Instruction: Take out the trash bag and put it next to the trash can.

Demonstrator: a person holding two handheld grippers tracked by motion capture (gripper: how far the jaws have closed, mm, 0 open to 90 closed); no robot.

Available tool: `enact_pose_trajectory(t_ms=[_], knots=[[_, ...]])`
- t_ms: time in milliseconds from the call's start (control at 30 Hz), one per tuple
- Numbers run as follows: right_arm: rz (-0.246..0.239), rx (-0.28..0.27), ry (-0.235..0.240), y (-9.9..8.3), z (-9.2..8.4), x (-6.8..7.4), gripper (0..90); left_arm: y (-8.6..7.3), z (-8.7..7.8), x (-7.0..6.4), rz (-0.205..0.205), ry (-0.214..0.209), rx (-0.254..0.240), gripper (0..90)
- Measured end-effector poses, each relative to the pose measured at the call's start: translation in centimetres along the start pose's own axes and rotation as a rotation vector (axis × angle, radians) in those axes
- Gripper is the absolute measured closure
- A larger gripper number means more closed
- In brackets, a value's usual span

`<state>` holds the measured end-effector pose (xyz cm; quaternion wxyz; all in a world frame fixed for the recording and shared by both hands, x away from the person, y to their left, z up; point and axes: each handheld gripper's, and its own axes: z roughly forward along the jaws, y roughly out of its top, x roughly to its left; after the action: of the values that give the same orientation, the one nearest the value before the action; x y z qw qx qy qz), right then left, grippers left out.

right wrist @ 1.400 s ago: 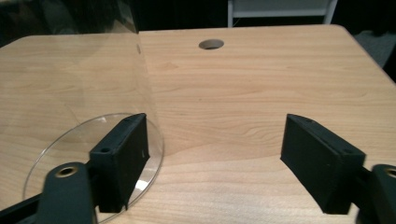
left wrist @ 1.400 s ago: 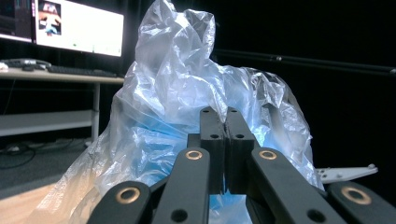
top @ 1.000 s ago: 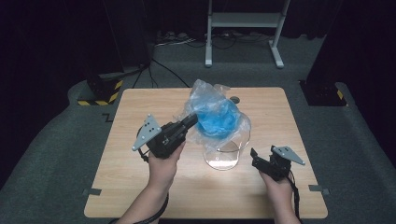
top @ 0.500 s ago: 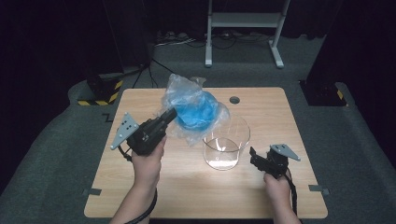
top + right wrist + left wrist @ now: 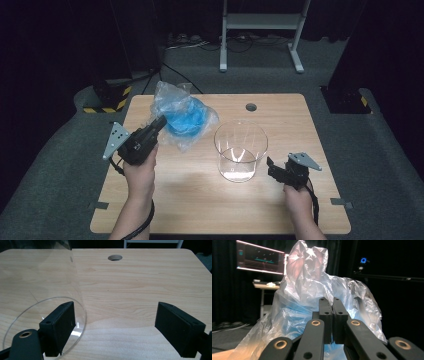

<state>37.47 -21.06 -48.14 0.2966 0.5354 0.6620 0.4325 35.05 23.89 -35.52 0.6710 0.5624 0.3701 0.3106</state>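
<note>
A crumpled clear plastic bag with something blue inside hangs over the left part of the wooden table. My left gripper is shut on the bag's film, and in the left gripper view the bag bulges up behind the closed jaws of that gripper. A clear glass cylinder stands upright at mid-table, nothing inside it. My right gripper rests low just right of the cylinder, open with nothing between its fingers. In the right gripper view the cylinder's wall stands in front of the left jaw.
A round cable hole sits near the table's far edge. A white metal stand and cables lie on the floor beyond. Black boxes with yellow-black striped tape sit off the table's far left corner.
My left gripper has carried the bag leftward, from above the cylinder to the table's left side. The right gripper has stayed in place.
</note>
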Motion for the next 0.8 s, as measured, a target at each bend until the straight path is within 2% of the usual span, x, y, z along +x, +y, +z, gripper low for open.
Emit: enact_pose_trajectory(t_ms=[133, 300, 333, 633, 800], knots=[[0.008, -0.003, 0.003, -0.6, 0.1, 0.0, 16.0, -0.7, 0.1, 0.7, 0.000, 0.028, 0.025, 88.0], [-0.014, -0.007, 0.000, -0.9, 0.6, 0.4, 16.0, -1.7, 0.6, 1.2, 0.010, 0.061, 0.060, 88.0], [-0.016, -0.004, 0.011, -1.1, 0.6, 0.5, 16.0, -2.0, 0.8, 1.4, 0.011, 0.067, 0.066, 88.0], [-0.040, 0.021, 0.036, -1.7, 0.4, 1.1, 16.0, -5.2, 2.5, 2.3, 0.011, 0.125, 0.144, 87.9], [-0.032, 0.020, 0.037, -1.8, 0.4, 0.9, 16.0, -6.2, 3.3, 2.6, 0.019, 0.136, 0.170, 87.9]])
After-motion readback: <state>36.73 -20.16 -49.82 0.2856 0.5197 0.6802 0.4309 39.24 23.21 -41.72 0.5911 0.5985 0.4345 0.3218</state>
